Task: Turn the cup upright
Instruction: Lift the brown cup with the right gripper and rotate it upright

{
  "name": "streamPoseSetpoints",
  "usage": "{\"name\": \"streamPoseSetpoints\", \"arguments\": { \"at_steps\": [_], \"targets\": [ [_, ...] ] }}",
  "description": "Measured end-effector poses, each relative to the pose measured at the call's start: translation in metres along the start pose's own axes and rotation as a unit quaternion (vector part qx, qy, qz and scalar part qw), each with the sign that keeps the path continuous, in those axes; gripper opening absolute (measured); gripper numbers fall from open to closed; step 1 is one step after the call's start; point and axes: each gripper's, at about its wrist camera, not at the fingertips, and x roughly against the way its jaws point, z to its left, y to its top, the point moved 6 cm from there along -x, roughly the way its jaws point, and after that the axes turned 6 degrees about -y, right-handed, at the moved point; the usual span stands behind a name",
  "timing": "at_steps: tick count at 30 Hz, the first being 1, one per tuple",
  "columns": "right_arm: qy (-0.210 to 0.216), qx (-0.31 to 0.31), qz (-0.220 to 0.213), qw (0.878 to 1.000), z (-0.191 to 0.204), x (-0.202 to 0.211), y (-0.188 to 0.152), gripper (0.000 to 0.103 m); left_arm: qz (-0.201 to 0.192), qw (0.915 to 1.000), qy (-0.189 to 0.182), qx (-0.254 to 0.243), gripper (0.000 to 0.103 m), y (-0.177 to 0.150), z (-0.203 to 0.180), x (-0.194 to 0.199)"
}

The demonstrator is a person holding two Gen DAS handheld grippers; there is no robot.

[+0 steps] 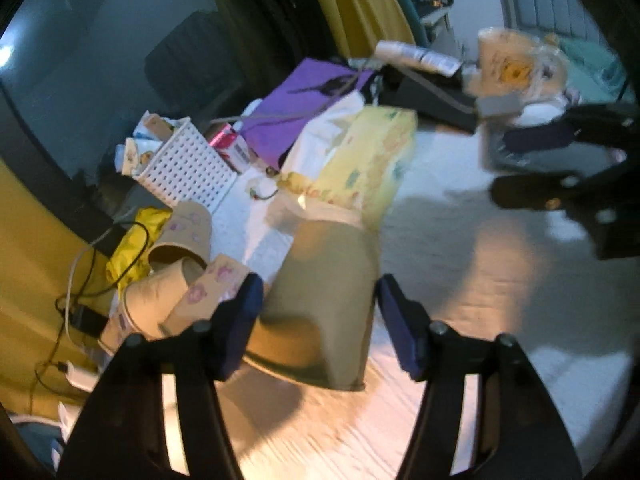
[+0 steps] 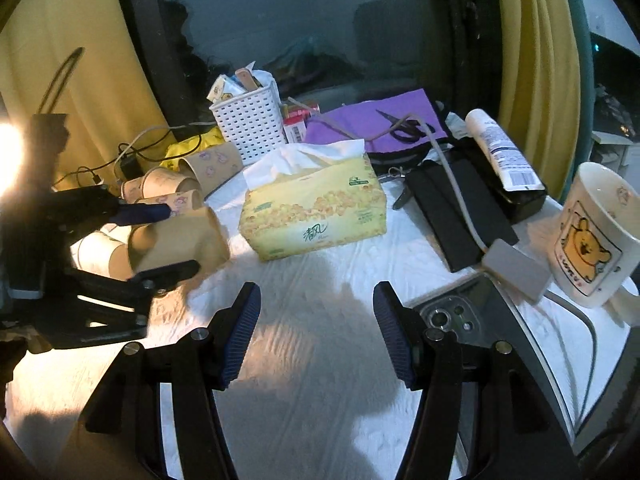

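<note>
The left gripper (image 1: 320, 324) is closed across the mid-wall of a plain brown paper cup (image 1: 320, 304), which lies tipped on its side just above the white table cover (image 2: 320, 320), beside a yellow tissue box (image 2: 316, 208) and in front of a heap of other paper cups (image 2: 168, 184). The right gripper (image 2: 316, 328) hangs wide and holds nothing. The cup looks very light and thin-walled, so it would likely crush under a hard squeeze; a gentle hold across the middle seems safest

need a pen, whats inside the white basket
The white basket holds upright cartoon-printed packets and a flat stick poking above its rim. Its wall hides anything lower; no pen shows.
</note>
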Motion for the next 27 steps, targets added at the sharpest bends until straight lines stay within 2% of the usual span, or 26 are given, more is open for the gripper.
{"name": "streamPoseSetpoints", "arguments": {
  "at_steps": [5, 10, 13, 16, 21, 24, 27],
  "targets": [
    [-0.002, 0.004, -0.007, 1.000, 0.009, 0.019, -0.009, 0.062, -0.024, 0.9980, -0.054, 0.022, 0.060, -0.017, -0.025, 0.047],
    [0.004, 0.015, -0.002, 1.000, 0.025, 0.033, -0.026, 0.062, -0.031, 0.9967, -0.074, 0.012, 0.060, -0.047, -0.055, 0.084],
    [0.010, 0.027, 0.002, 1.000, 0.041, 0.040, -0.039, 0.062, -0.019, 0.9957, -0.090, -0.007, 0.061, -0.067, -0.074, 0.089],
    [0.019, 0.032, 0.015, 0.999, 0.055, 0.041, -0.054, 0.062, -0.009, 0.9953, -0.090, -0.034, 0.061, -0.085, -0.087, 0.092],
    [0.028, 0.043, 0.042, 0.998, 0.069, 0.030, -0.071, 0.062, 0.012, 0.9944, -0.088, -0.057, 0.061, -0.099, -0.094, 0.079],
    [0.034, 0.053, 0.052, 0.997, 0.076, 0.024, -0.076, 0.062, 0.011, 0.9934, -0.098, -0.058, 0.061, -0.100, -0.093, 0.073],
    [0.037, 0.062, 0.063, 0.995, 0.080, 0.020, -0.081, 0.062, 0.011, 0.9935, -0.103, -0.045, 0.074, -0.101, -0.091, 0.071]
  ]
}}
